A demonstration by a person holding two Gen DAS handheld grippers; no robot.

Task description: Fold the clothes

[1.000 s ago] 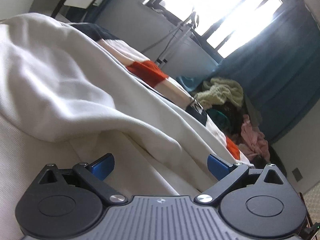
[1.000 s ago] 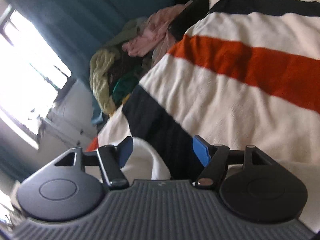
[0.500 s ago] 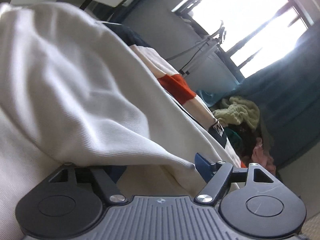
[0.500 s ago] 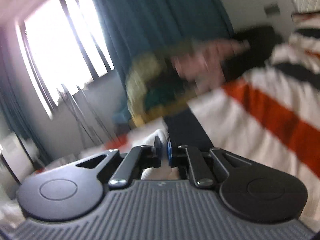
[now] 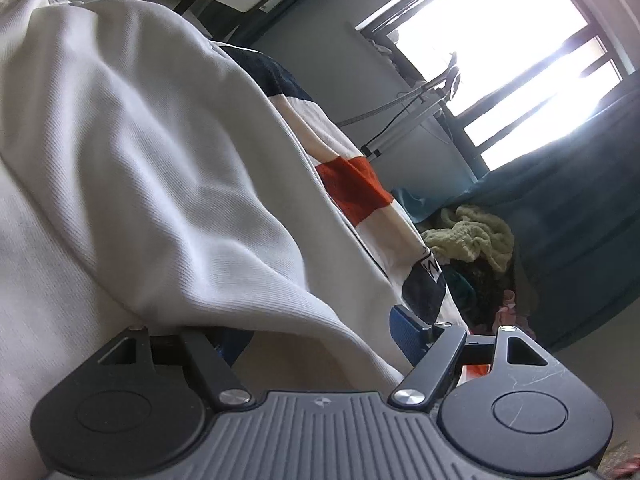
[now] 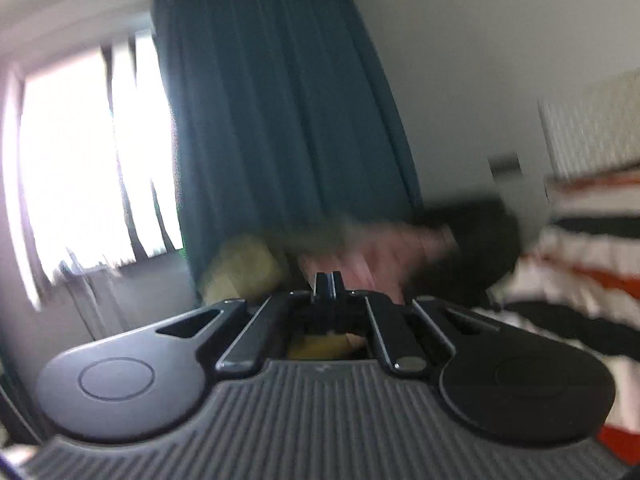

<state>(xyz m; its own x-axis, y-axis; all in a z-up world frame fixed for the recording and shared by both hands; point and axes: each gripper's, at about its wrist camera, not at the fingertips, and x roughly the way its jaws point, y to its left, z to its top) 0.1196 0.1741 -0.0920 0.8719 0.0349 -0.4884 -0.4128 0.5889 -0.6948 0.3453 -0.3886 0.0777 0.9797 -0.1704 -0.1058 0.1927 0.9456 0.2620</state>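
Note:
A white ribbed garment [image 5: 160, 160] fills the left wrist view, bunched in a thick fold over a striped blanket [image 5: 348, 184]. My left gripper [image 5: 322, 336] is open and low against the cloth. The fold's edge drapes over its left blue pad, and its right pad [image 5: 406, 330] is bare. My right gripper [image 6: 328, 284] is shut and raised, pointing at the curtain in a blurred view. Only a thin pale line shows between its pads. The garment it closed on hangs out of sight below the fingers.
A heap of other clothes [image 5: 476, 236] lies at the blanket's far end, under a teal curtain [image 6: 280, 120]. The heap [image 6: 248, 268] shows as a blur. A metal stand [image 5: 420, 108] is by the bright window [image 5: 520, 60]. The striped blanket [image 6: 580, 280] runs off to the right.
My right gripper closed on the white garment's edge and swung upward, so its view now faces the curtain. My left gripper slid further under the white fold and stayed open.

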